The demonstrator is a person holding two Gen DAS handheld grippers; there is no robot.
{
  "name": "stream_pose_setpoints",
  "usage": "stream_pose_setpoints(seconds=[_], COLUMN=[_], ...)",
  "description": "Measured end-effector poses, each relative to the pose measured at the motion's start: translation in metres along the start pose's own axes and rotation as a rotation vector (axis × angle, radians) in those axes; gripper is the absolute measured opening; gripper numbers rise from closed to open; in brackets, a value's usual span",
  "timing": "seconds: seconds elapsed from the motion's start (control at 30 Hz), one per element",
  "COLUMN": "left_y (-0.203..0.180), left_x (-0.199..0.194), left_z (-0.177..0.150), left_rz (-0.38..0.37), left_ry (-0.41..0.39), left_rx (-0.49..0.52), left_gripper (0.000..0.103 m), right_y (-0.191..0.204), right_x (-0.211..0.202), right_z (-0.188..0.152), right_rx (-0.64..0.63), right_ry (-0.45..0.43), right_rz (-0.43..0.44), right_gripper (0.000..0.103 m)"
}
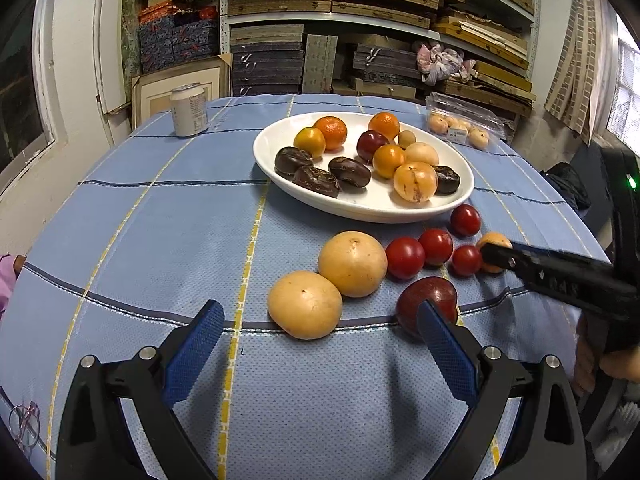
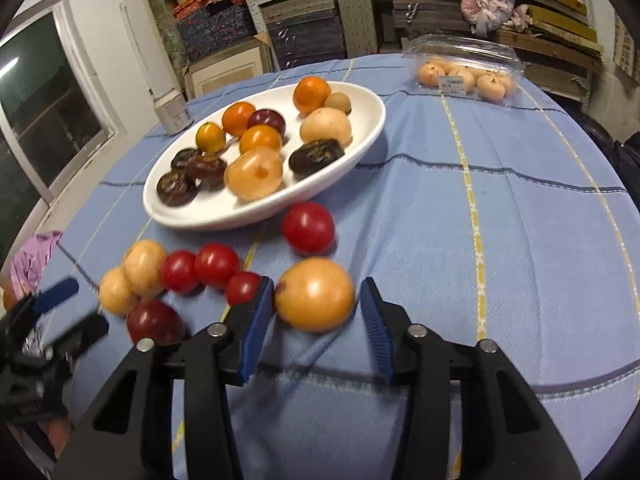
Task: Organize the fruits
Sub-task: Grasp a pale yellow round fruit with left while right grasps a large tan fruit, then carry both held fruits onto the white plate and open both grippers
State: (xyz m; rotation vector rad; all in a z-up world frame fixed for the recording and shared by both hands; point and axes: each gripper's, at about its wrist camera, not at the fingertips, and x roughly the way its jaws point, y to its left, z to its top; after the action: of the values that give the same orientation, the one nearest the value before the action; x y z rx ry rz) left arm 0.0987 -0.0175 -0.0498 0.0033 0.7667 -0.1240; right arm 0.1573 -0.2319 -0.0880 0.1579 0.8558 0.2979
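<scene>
right gripper (image 2: 318, 322) is sitting low over the blue checked tablecloth (image 2: 500, 240) with one orange-tan fruit (image 2: 315, 300) between its blue pads. left pad looks right up against the fruit, right pad shows a thin gap, so not clamped, jaws only partly open.

just left of that: three small red tomatoes (image 2: 216, 265) bunched in a row, plus a fourth red tomato (image 2: 308, 227) on its own closer to the plate. past those, two tan round fruits (image 2: 143, 266) touching each other, and one dark red plum (image 2: 154, 322) in front of them.

left gripper (image 1: 320, 334) is spread wide, holding nothing. the nearer tan fruit lies between its pads but further out, and the plum sits right behind its right pad; can't tell if they touch.

white oval plate (image 1: 360, 208) behind the loose fruit holds: four dark brown wrinkly ones (image 1: 316, 180), four orange citrus-looking ones (image 1: 331, 132), two pale orange-tan fruits (image 1: 415, 182), one dark red plum-like fruit (image 1: 370, 144) and one little brownish ball (image 1: 407, 139). twelve total by my count.

further back: one drink can (image 1: 189, 110) at the left, one clear plastic clamshell (image 1: 464, 124) of pale peachy fruits at the right, count inside unclear.
</scene>
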Motion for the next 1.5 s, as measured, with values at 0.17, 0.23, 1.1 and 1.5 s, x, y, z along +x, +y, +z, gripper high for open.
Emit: stream_pose_setpoints(seconds=[0.17, 0.23, 1.1, 1.5], left_y=[0.004, 0.005, 0.026, 0.016], left_x=[0.002, 0.005, 0.030, 0.032], left_z=[0.000, 0.000, 0.004, 0.008], left_rz=[-0.009, -0.010, 0.004, -0.055], left_ry=[0.014, 0.025, 0.091, 0.078], left_rx=[-0.025, -0.028, -0.081, -0.030], left_gripper=[0.098, 0.098, 0.074, 0.046], right_y=[0.002, 0.006, -0.008, -0.008], right_x=[0.008, 0.010, -0.022, -0.025], right_z=[0.005, 0.007, -0.012, -0.016], right_rx=[0.000, -0.016, 0.047, 0.058], right_ry=[0.010, 0.015, -0.043, -0.044], right_rz=[-0.050, -0.066, 0.017, 0.016], right_gripper=[0.043, 0.041, 0.041, 0.041])
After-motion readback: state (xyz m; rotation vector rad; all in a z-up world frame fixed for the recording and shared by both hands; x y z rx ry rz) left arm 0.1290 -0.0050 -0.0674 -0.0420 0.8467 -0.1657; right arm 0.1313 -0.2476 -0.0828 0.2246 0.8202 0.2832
